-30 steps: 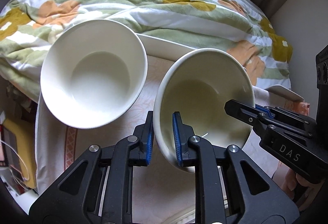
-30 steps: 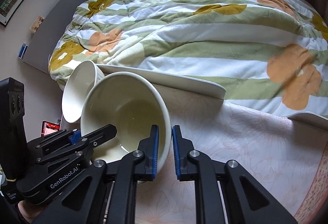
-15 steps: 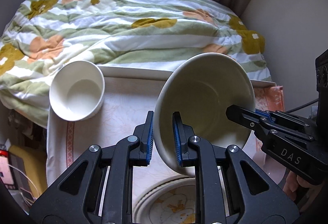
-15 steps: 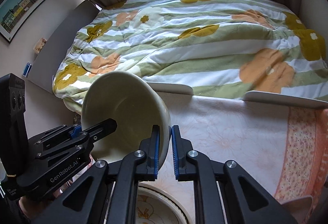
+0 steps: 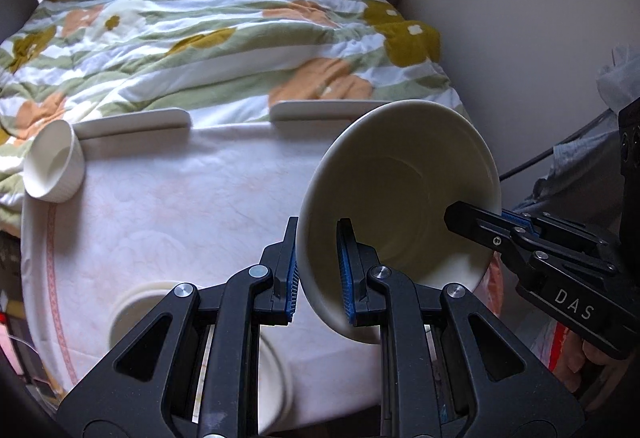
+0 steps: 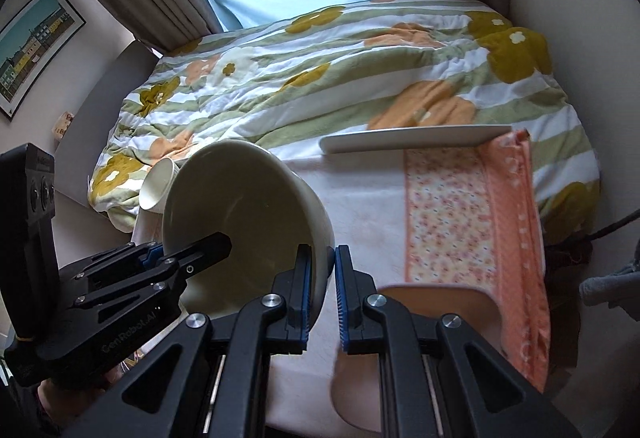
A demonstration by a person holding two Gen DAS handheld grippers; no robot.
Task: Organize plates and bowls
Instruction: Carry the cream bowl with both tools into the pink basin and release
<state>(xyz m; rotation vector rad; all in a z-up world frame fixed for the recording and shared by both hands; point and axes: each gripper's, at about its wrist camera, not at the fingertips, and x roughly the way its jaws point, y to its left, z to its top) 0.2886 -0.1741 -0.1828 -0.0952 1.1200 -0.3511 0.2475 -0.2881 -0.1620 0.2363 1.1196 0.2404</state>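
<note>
I am holding the large cream bowl (image 5: 400, 205) tilted in the air above the surface (image 5: 180, 205), its opening turned toward both cameras. My left tongs (image 5: 318, 270) are pinching the bowl's near rim, one blue pad outside the wall and one inside. My right tongs (image 6: 320, 278) are gripping the opposite rim in the same way, closed narrowly on the wall. Relative to the large bowl, the small white bowl (image 5: 54, 167) is lying on its side well apart at the far left edge of the surface, touching the bed's floral quilt (image 5: 224, 37). A white plate (image 5: 272, 370) is sitting below the bowl at the near edge, partly hidden by my left tongs. A long white dish (image 6: 412, 137) is resting beyond the bowl, at the far edge of the surface's orange-patterned cloth (image 6: 452, 209).
</note>
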